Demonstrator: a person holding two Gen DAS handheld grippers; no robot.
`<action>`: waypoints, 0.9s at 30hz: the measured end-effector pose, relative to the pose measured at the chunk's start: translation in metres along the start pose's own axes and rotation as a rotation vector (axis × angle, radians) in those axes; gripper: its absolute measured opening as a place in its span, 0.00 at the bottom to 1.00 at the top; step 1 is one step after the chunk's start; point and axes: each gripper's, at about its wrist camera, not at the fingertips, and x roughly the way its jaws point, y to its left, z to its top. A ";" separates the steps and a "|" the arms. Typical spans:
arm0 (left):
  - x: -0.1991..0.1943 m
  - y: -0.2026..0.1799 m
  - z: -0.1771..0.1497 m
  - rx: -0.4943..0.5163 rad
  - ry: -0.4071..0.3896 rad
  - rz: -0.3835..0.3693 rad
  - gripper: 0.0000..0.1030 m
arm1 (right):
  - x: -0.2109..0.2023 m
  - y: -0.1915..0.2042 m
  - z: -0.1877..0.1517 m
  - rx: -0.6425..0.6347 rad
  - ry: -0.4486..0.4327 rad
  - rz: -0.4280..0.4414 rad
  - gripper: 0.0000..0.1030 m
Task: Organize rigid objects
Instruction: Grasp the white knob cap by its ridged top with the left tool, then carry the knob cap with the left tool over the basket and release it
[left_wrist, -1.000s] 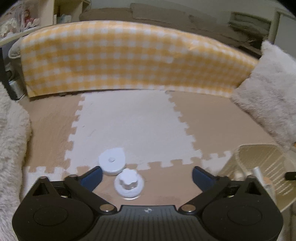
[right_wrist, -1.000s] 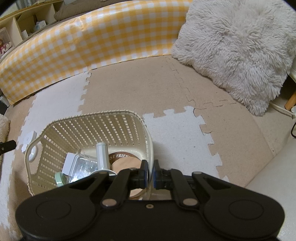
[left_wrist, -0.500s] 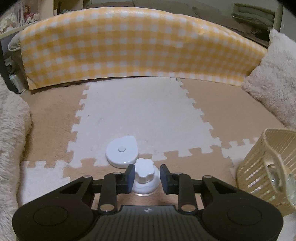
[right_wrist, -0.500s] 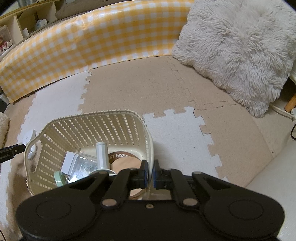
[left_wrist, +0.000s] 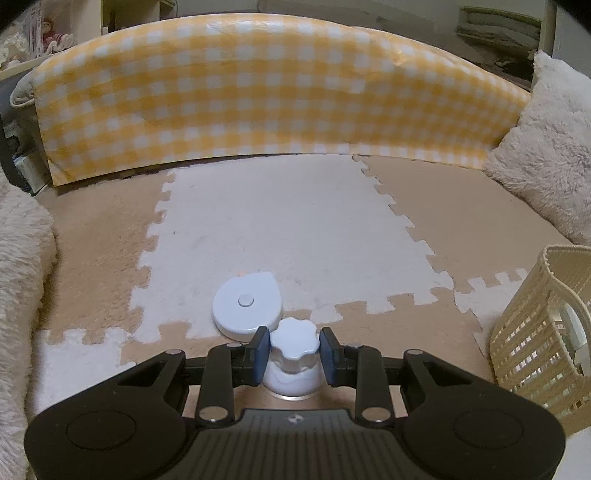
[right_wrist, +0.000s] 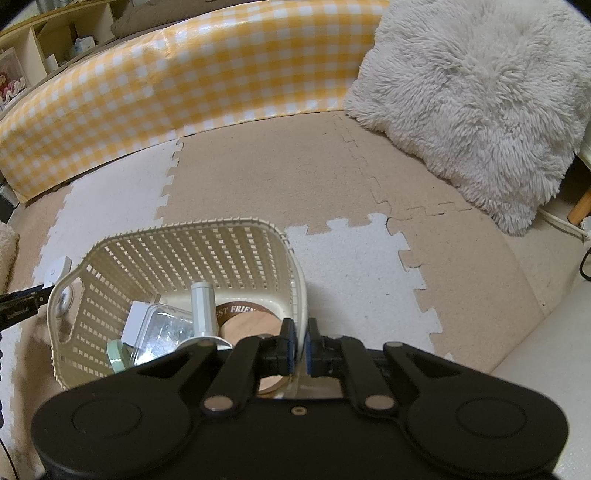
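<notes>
A small white jar (left_wrist: 294, 338) with a scalloped lid stands on the tan mat, and my left gripper (left_wrist: 294, 350) is shut on it, blue pads pressing on both sides of the lid. Just beyond it lies a flat white teardrop-shaped disc (left_wrist: 246, 308). The cream slatted basket (right_wrist: 184, 230) sits below my right gripper (right_wrist: 300, 343), which is shut on the basket's near rim. Inside lie a white cylinder (right_wrist: 202, 306), a clear box (right_wrist: 162, 328), a round wooden piece (right_wrist: 251, 323) and a green item (right_wrist: 117, 356). The basket (left_wrist: 535, 332) also shows at the right of the left wrist view.
Puzzle foam mats in white and tan cover the floor (left_wrist: 288, 229). A yellow checked barrier (left_wrist: 258, 96) runs along the back. A fluffy cushion (right_wrist: 480, 103) lies at the right and a fluffy rug (left_wrist: 18, 266) at the left.
My left gripper has come down around the white jar and its jaws have closed from wide open onto the lid. The right gripper and basket have stayed put.
</notes>
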 end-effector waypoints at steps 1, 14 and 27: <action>-0.001 0.000 0.001 -0.003 0.002 -0.001 0.30 | 0.000 0.000 0.000 0.000 0.000 0.001 0.06; -0.056 -0.042 0.042 -0.058 -0.106 -0.169 0.30 | 0.000 0.000 0.000 0.002 0.000 0.001 0.06; -0.087 -0.149 0.057 0.033 -0.083 -0.460 0.30 | 0.001 0.000 0.000 0.005 0.001 0.002 0.06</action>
